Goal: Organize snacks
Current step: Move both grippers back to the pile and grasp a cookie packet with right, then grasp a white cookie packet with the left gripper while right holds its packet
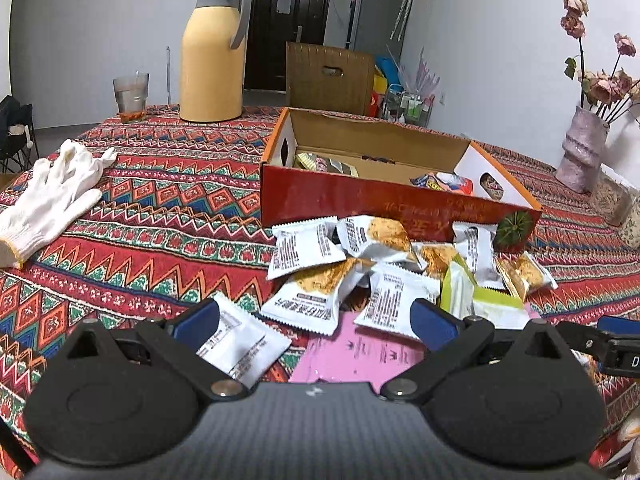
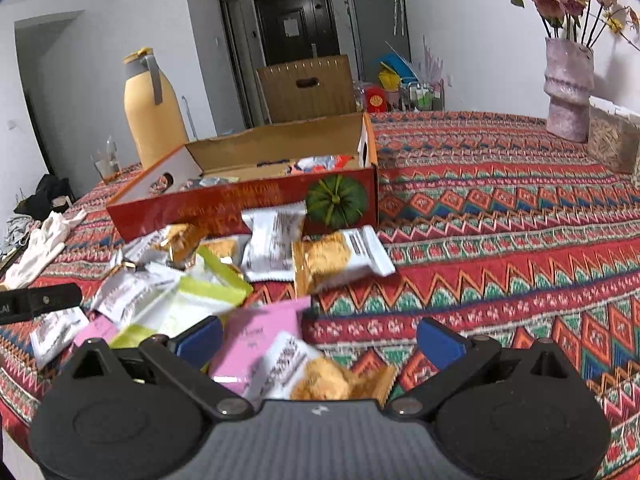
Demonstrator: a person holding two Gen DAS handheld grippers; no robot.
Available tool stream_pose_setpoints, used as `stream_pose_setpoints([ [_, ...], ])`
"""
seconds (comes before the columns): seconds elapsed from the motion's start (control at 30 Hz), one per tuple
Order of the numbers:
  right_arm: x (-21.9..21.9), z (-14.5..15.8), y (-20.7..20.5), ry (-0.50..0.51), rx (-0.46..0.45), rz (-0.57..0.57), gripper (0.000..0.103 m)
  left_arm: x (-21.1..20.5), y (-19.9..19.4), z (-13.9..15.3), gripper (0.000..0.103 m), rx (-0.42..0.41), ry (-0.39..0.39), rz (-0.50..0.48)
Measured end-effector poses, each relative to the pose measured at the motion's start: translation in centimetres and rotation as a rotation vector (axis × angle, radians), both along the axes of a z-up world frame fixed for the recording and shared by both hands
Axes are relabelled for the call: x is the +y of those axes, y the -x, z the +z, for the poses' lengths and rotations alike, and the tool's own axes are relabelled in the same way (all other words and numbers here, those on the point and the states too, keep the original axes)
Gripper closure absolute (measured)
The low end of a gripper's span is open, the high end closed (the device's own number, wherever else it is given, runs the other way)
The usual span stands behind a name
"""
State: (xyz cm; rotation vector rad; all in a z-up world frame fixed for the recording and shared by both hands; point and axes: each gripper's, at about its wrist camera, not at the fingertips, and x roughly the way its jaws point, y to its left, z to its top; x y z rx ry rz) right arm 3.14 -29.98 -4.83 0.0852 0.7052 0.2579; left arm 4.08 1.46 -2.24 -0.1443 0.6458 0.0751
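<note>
Both grippers stand spread wide with nothing between the blue pads. The left gripper point(image 1: 316, 320) hangs low over the near edge of the snack pile point(image 1: 384, 264); one white packet point(image 1: 240, 344) lies just beside its left finger, and a pink packet point(image 1: 360, 352) shows between the fingers. The right gripper point(image 2: 320, 336) hangs over the right end of the same pile — beneath it lie the pink packet point(image 2: 256, 340) and a white packet with an orange picture point(image 2: 316, 372).

The snacks lie loose on the patterned tablecloth point(image 1: 160, 208), heaped against the front wall of the red cardboard box point(image 1: 360, 196). The box is open-topped and holds a few packets.

Only the left view shows the white glove point(image 1: 52, 196) plainly, along with the glass point(image 1: 131, 96) and the yellow flask point(image 1: 212, 56) behind it. The right view alone shows a green pumpkin print point(image 2: 336, 200) in full on the box front and the broad bare stretch of cloth running to the vase of dried flowers point(image 2: 568, 88). A black finger of the left gripper enters the right view at its left edge.
</note>
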Motion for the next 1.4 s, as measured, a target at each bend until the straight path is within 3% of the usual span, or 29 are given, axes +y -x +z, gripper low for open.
stream_pose_setpoints([
  [0.77, -1.3, -2.0, 0.3, -0.053, 0.090, -0.044, 0.003, -0.8, -0.2, -0.1, 0.000, 0.032, 0.016, -0.043],
  [0.97, -1.8, -1.8, 0.6, -0.060, 0.085, -0.053, 0.024, -0.8, -0.1, 0.0, 0.000, 0.032, 0.017, -0.042],
  [1.13, -2.0, -1.6, 0.9, -0.072, 0.085, -0.035, 0.048, -0.9, 0.1, 0.1, 0.000, 0.029, 0.016, -0.043],
  [1.4, -1.7, -1.2, 1.1, -0.079, 0.043, -0.033, 0.052, -0.5, 0.5, 0.3, 0.000, 0.013, 0.016, -0.022],
])
